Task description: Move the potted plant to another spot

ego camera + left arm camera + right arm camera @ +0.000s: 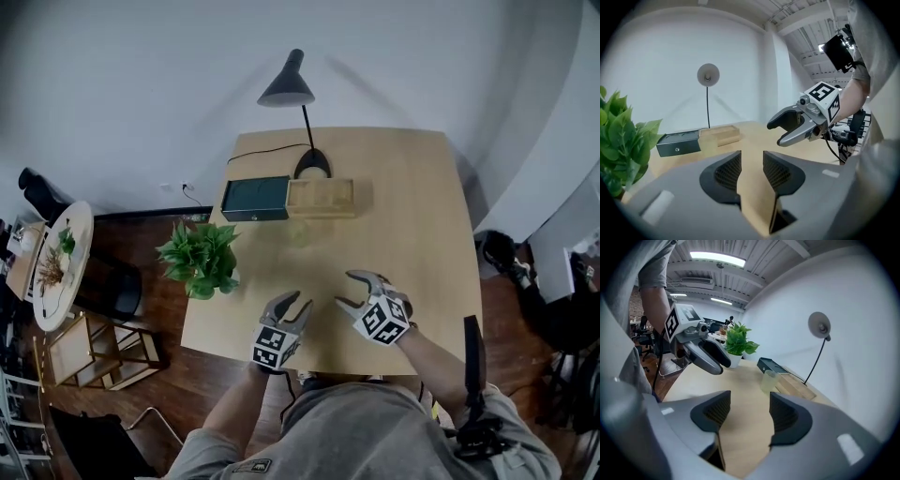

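While held low over the near edge of a smooth, pale wooden bench (412,206), both empty: left tongs (298,302), ridged dark pads only a narrow gap apart, and right tongs (349,289), curved grey jaws spread wider. Nothing between either pair but bare wood. On each, a cube with black-and-white square markers.

At the bench's left edge, well apart from both tongs: potted plant (199,258), upright, bushy with pointed bright-green leaves, in a small white pot, foliage overhanging the dark floor.

Along the far side, side by side and touching: flat rectangular dark-green box (255,199) and shallow light-wood tray (321,198). Just in front of the tray, a faint, translucent round cup (300,232). Behind, a matte black lamp (287,84) with cone shade, thin stem and rounded base.
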A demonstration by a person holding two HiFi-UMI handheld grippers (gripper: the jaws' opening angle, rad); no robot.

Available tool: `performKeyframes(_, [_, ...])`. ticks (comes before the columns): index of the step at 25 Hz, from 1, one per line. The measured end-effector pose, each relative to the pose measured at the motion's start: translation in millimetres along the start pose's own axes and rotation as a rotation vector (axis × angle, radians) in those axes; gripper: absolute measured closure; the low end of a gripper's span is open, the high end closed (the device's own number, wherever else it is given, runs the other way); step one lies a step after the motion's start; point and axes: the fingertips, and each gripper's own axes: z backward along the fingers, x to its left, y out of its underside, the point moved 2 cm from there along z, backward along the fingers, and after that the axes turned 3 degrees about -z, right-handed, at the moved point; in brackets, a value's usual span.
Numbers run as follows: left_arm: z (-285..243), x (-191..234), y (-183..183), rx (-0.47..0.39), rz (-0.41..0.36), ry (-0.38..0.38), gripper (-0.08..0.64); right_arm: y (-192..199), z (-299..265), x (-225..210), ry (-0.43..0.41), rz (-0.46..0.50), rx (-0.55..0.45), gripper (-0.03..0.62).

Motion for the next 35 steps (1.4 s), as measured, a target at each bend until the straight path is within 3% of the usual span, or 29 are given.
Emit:
performKeyframes(4, [-18.9,-28.3,-18.2,-0.027,0.029,0.008,0.476,15.2,40.7,-15.6,0.054,-0.044,-0.032,0.377])
performKeyframes(9, [-31.1,-60.3,-32.6,-0.041,0.035,0.000,0.560,25.4,83.0,-21.8,0.087,-0.128,-0.102,0.507])
performKeyframes(12, [-32.8,-74.4,-37.2,-0.039,0.043,0.008,0.560,28.5,97.6,-19.6,0.091,-0.169,-0.130,0.585])
performKeyframes(20, [-20.1,-105.3,-41.0,-0.041,0.084,0.123,0.560,28.9,111.0,2.4,0.132,-0.245,-0.122,0.586])
performKeyframes(27, [-13.8,-110.8,-45.2,-0.086,0.138,0.177,0.560,13.9,118.6,21.3,0.165,-0.257,-0.119,0.586])
performKeyframes(35, [-5.0,-121.8,-43.9,-0.103,0.143,0.212,0.560,15.1,129.4,29.7,0.208,-0.298,-0.115,0.586])
